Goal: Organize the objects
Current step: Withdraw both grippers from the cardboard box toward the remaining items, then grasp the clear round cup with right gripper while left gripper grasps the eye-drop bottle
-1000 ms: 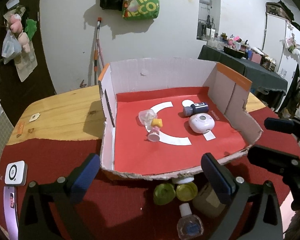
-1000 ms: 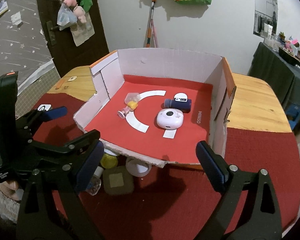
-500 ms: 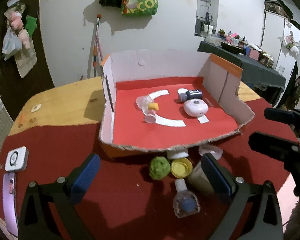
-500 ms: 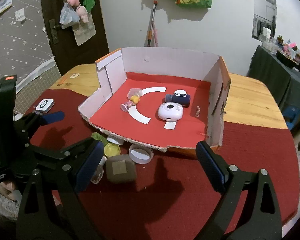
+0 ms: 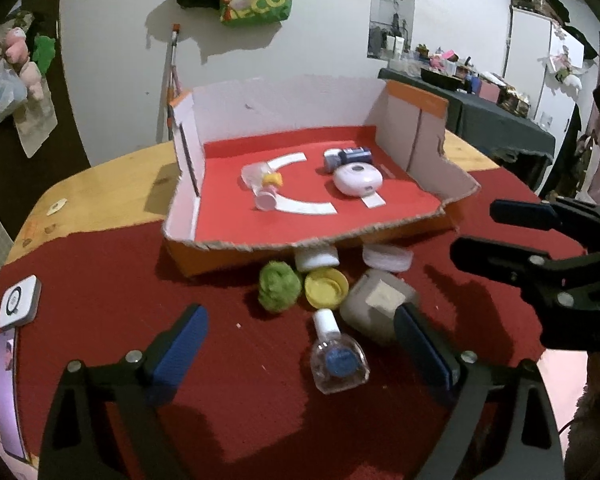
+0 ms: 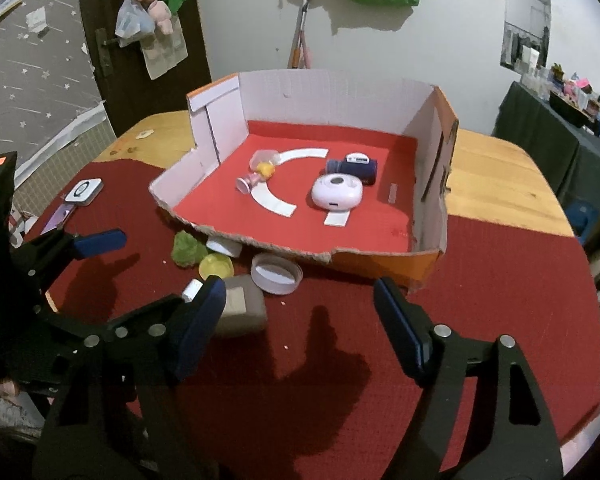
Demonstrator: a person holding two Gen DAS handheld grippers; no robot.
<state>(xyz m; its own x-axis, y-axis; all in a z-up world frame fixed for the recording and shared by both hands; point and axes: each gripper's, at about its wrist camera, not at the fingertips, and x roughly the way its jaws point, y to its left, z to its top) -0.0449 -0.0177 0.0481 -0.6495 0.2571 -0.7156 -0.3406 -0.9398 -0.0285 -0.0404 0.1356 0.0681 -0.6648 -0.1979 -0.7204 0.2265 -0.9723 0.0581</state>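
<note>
A cardboard box [image 5: 188, 184] [image 6: 432, 184] with a red floor holds a clear cup with a yellow duck [image 5: 266, 182], a dark blue bottle [image 5: 348, 158] and a white round device [image 5: 358, 180]. In front of it on the red cloth lie a green fuzzy ball [image 5: 279, 286], a yellow cap [image 5: 326, 288], a white lid [image 6: 276, 272], a grey-brown box [image 5: 376, 304] [image 6: 240, 308] and a clear bottle [image 5: 336, 356]. My left gripper [image 5: 300, 344] is closing slightly, its pads apart around the bottle without touching it. My right gripper [image 6: 298, 320] is closing over bare cloth, beside the grey-brown box.
A white square device [image 5: 18, 302] and a phone [image 5: 6, 384] lie at the cloth's left edge. Bare wooden tabletop [image 6: 496, 184] flanks the box. A dark draped side table [image 5: 500, 120] stands at the right, and a door [image 6: 112, 40] with hanging toys at the left.
Both grippers drew back from the box and sank a little, bringing the loose items in front of it into view. The right gripper's jaws narrowed.
</note>
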